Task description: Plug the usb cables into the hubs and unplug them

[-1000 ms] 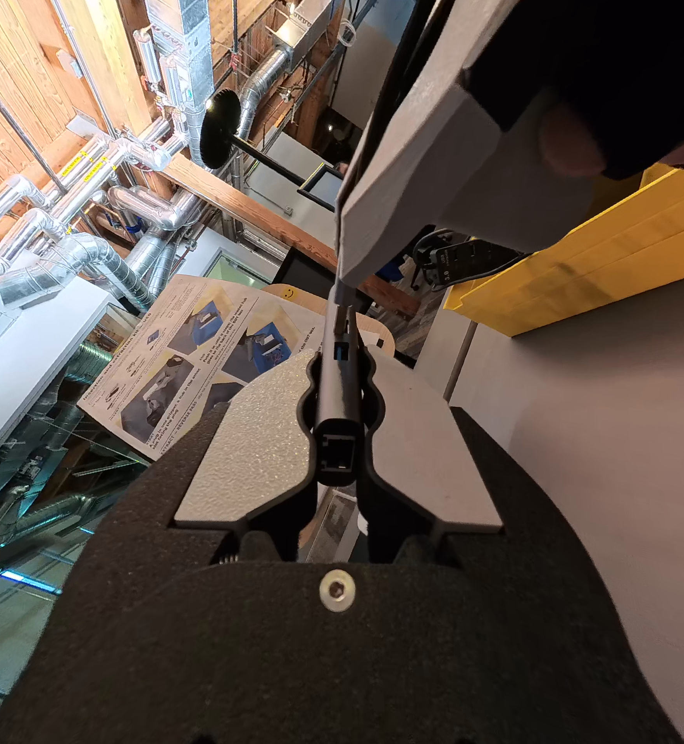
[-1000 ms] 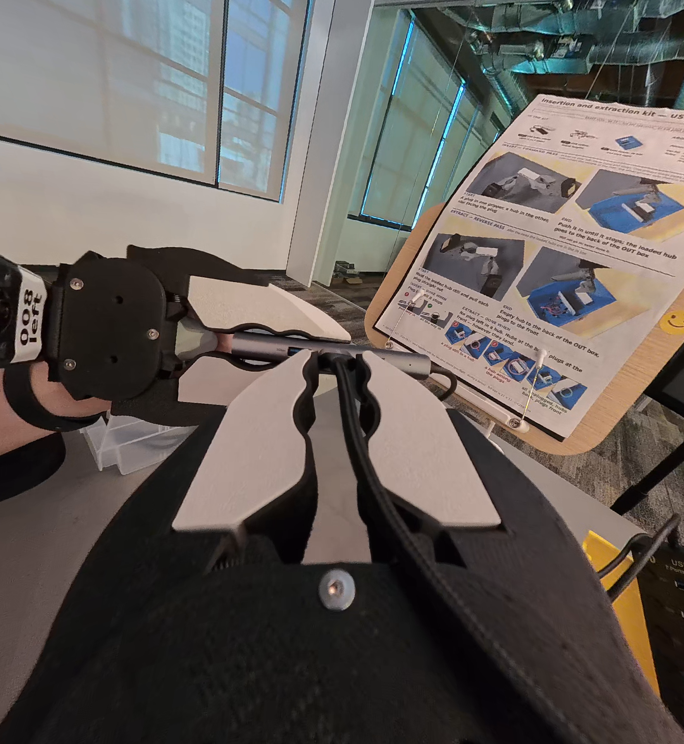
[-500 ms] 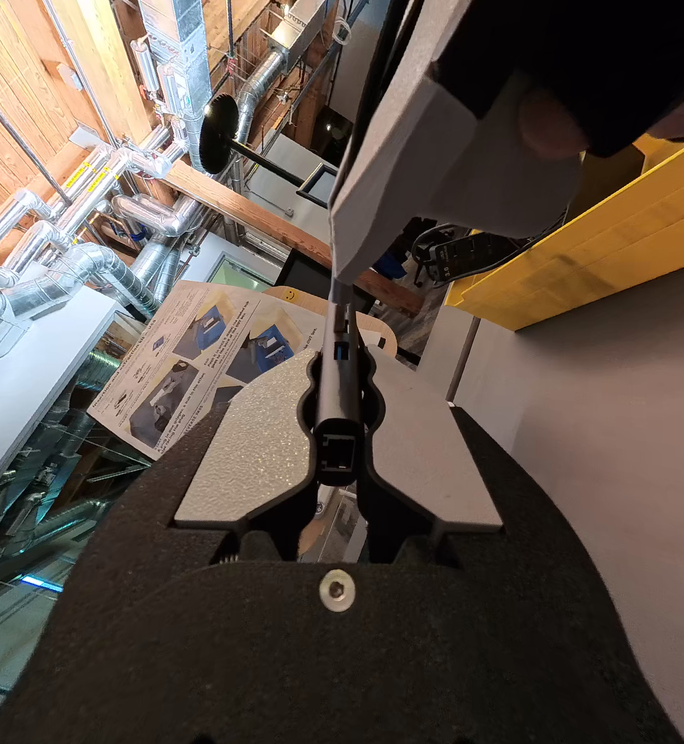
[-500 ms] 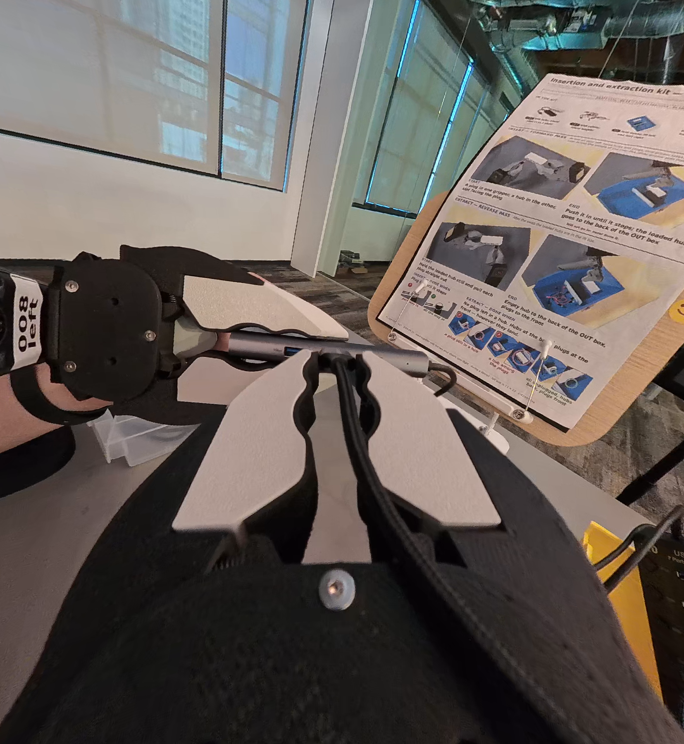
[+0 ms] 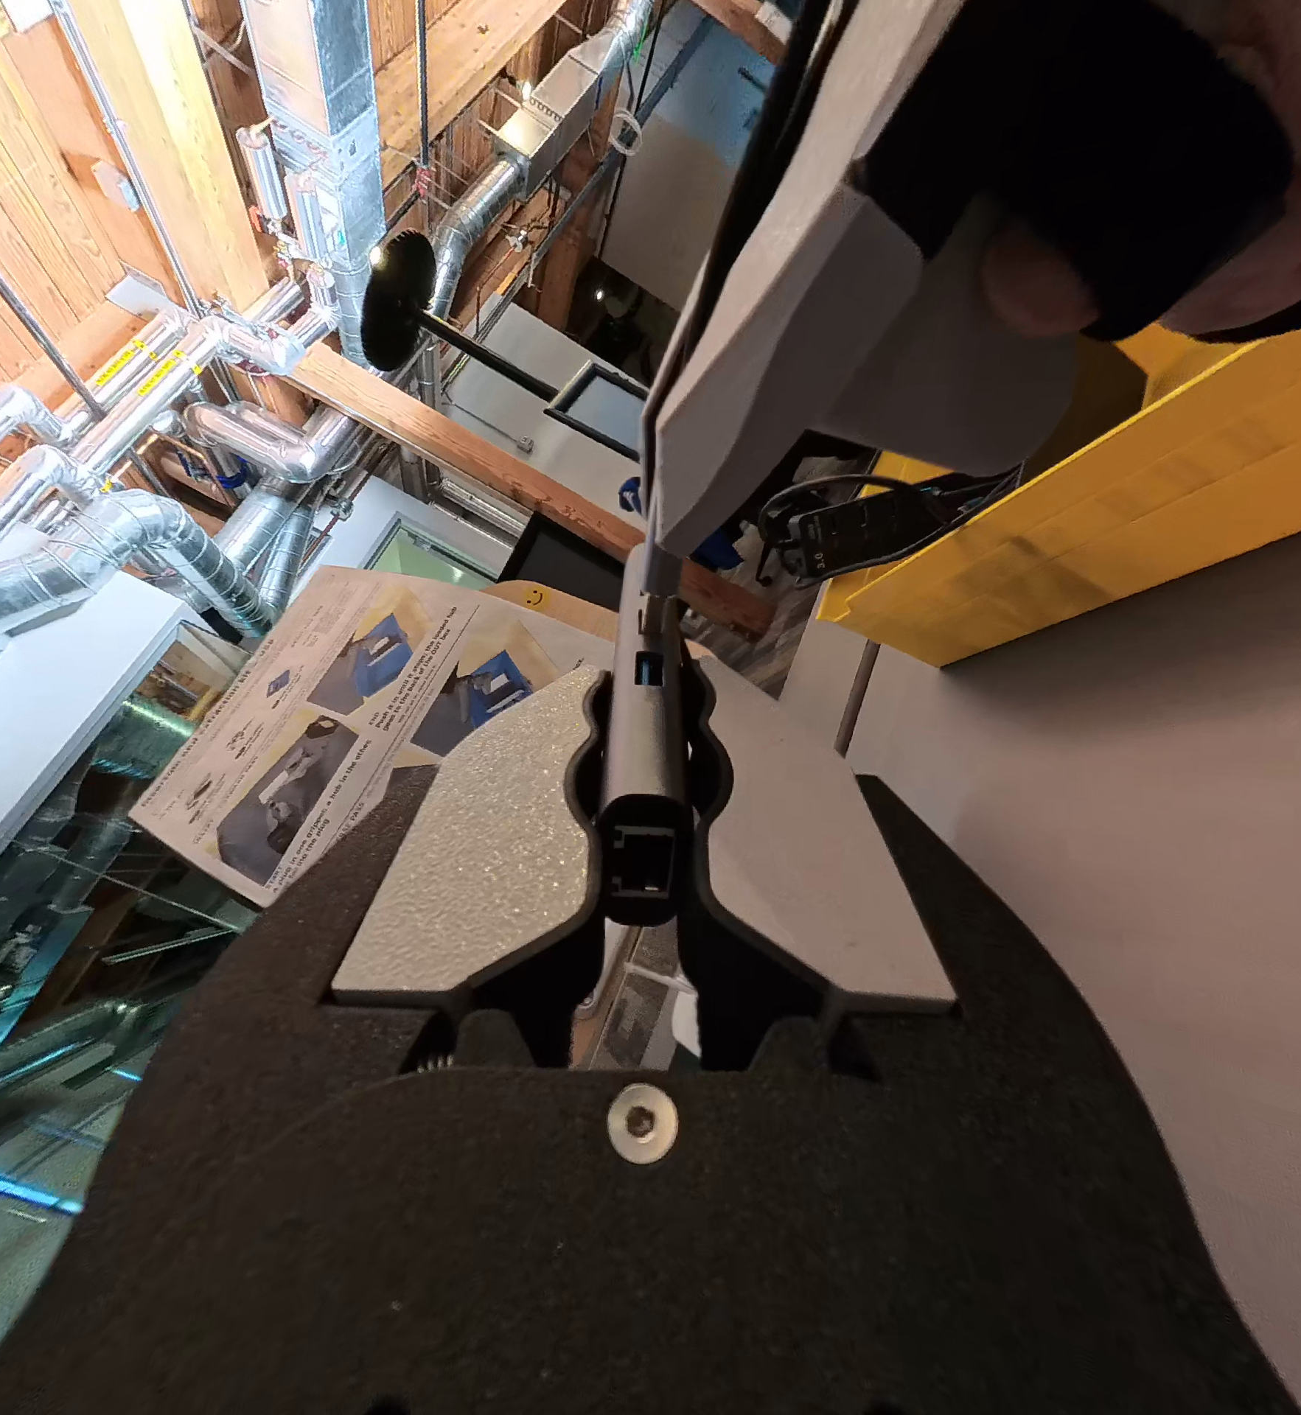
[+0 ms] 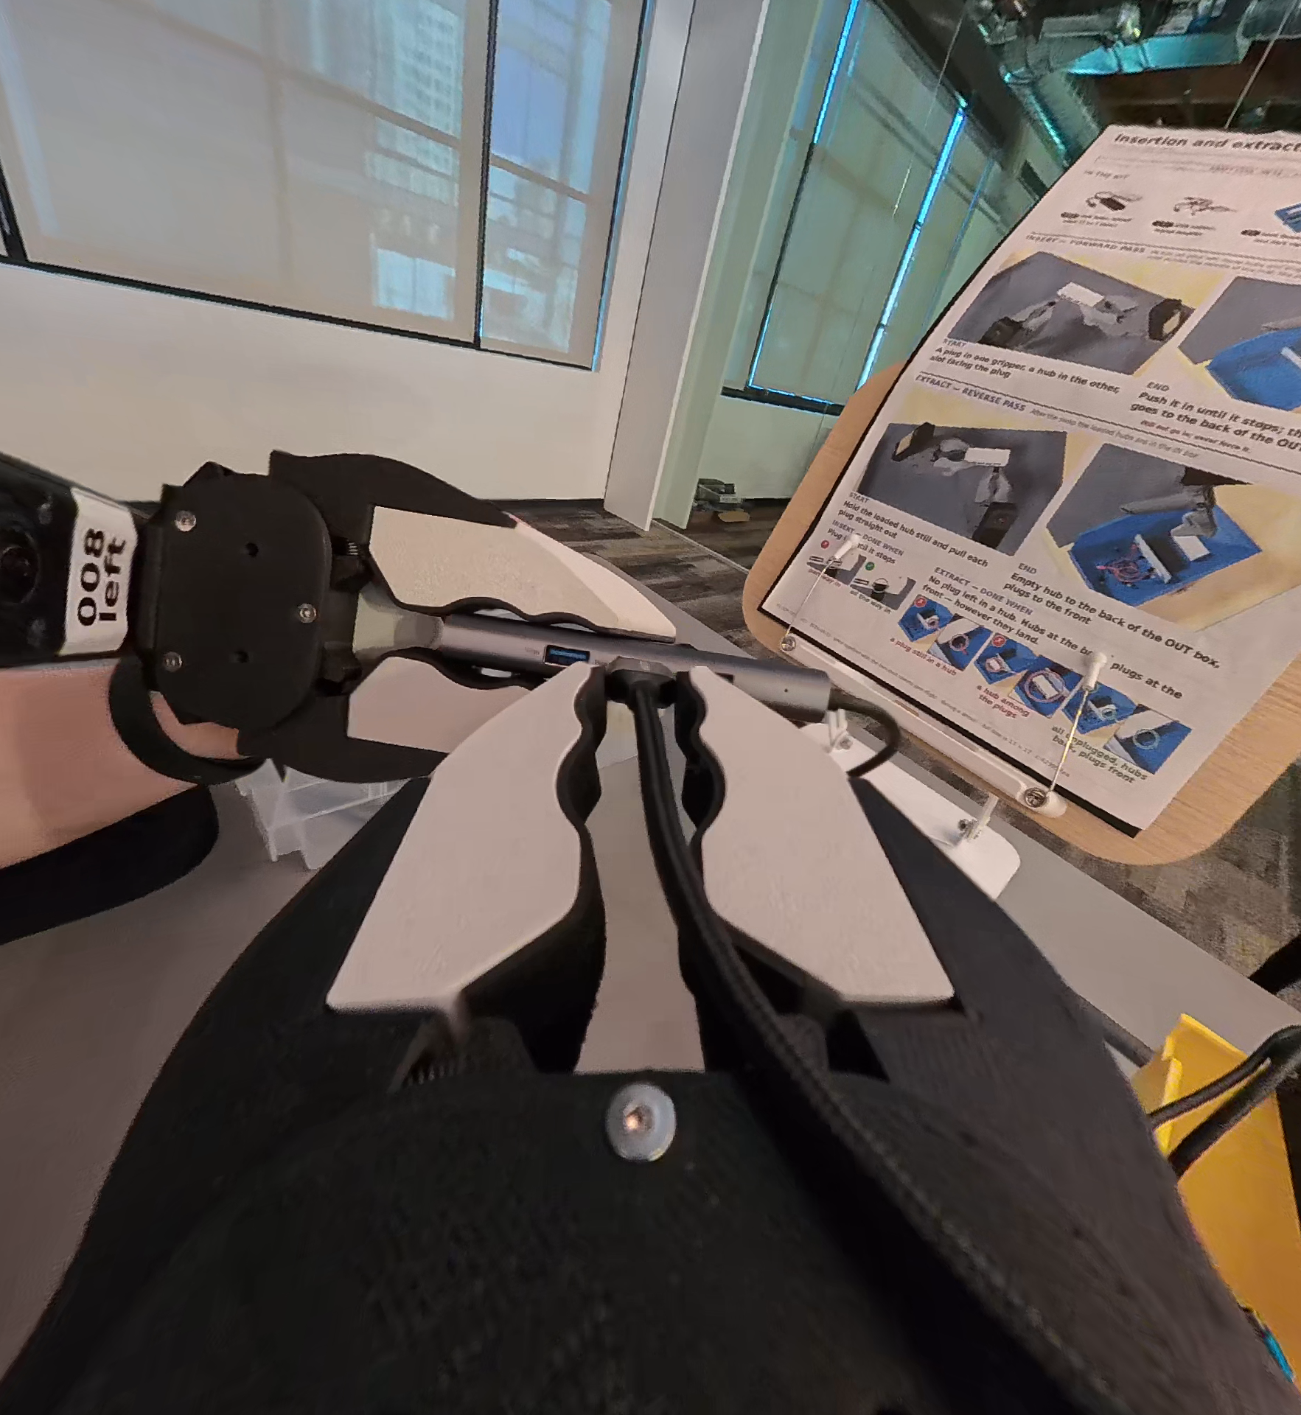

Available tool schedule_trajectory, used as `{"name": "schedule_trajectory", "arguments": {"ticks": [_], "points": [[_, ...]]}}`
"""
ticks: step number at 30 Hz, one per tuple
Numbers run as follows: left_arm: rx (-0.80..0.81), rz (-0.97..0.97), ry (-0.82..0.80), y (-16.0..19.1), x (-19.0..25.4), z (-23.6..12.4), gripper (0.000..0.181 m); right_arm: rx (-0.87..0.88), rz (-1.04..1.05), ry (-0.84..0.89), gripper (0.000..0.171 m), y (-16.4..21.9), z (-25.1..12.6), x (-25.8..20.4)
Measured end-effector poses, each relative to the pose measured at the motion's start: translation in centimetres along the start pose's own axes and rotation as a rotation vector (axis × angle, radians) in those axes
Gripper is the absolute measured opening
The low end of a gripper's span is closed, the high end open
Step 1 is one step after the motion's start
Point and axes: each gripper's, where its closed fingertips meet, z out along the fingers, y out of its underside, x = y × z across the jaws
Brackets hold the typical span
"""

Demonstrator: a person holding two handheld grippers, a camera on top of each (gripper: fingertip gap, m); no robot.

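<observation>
Daylit windows (image 6: 264, 176) line a white wall (image 6: 172, 398), silver ducts (image 5: 96, 490) crossing a timber ceiling (image 5: 34, 191) above a grey table (image 5: 1168, 842)

Each camera sat close behind its own fingers. The left view tilted up toward the ceiling; the right looked level across the table (image 6: 57, 1034). Both shared the hub (image 5: 643, 754) and instruction sheet (image 6: 1091, 498).

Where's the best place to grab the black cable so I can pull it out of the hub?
Grip the cable's plug, where the right gripper is shut on it, coming square to the hub's long side. The plug is short and stiff, the cord behind it limp. The left gripper holds the hub's other end.
</observation>
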Motion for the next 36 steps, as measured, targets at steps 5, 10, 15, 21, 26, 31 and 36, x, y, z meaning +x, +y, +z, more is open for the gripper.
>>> {"name": "schedule_trajectory", "arguments": {"ticks": [5, 10, 15, 21, 26, 31, 36], "points": [[-0.02, 0.019, -0.009, -0.2, -0.1, -0.1, 0.016, -0.015, -0.041, 0.041, 0.018, -0.1, -0.1, -0.2], [-0.015, 0.023, -0.024, -0.6, -0.4, -0.3, 0.016, 0.001, -0.045, 0.062, 0.018, -0.6, -0.2, -0.4], [-0.008, 0.039, -0.033, -1.2, -0.5, -0.5, 0.016, 0.006, -0.034, 0.047, 0.019, -0.8, -0.1, -0.6], [-0.007, 0.049, -0.047, -1.4, -0.6, -0.5, 0.016, 0.024, -0.03, 0.056, 0.019, -1.0, -0.2, -0.6], [-0.058, 0.002, -0.011, 0.2, -1.1, -0.1, 0.017, 0.023, -0.012, 0.062, 0.036, -0.1, 0.2, -0.4], [-0.093, -0.058, -0.062, 2.9, -4.3, -0.9, 0.017, -0.102, 0.058, -0.056, 0.042, 6.7, -1.2, -3.7], [-0.042, -0.128, -0.08, 3.1, -6.5, -2.1, 0.017, -0.16, -0.155, -0.03, 0.032, 10.8, -4.3, -4.9]]}}
